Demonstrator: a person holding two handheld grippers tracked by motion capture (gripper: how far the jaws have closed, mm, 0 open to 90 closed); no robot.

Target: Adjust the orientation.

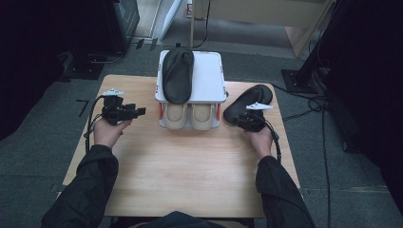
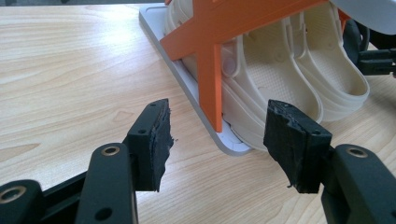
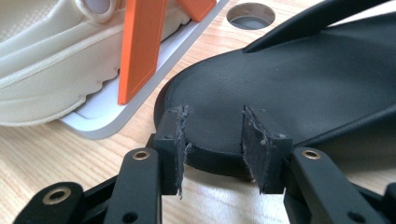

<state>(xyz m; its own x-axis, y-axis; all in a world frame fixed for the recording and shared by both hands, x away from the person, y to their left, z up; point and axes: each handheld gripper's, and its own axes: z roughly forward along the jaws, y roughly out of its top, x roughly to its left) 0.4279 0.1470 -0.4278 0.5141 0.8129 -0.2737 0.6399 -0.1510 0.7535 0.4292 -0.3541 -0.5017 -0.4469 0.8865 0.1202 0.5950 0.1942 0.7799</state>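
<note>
A black slipper [image 1: 249, 98] [image 3: 303, 84] lies on the table to the right of a two-tier shoe rack [image 1: 209, 76]. My right gripper [image 1: 250, 118] [image 3: 215, 123] is open at the slipper's heel, its pads against the heel rim and not closed on it. A second black slipper [image 1: 178, 76] rests on the rack's white top shelf. Two cream slippers [image 1: 177, 116] [image 2: 280, 70] sit side by side on the lower tier. My left gripper [image 1: 141, 111] [image 2: 222, 121] is open left of the rack, empty, and faces the rack's near corner.
Orange cross braces [image 2: 212, 70] [image 3: 140, 51] hold up the rack's sides above its grey base plate [image 2: 187, 79]. A round hole [image 3: 251, 15] is cut in the wooden table [image 1: 190, 161] behind the slipper. Cables and dark stands lie on the floor around the table.
</note>
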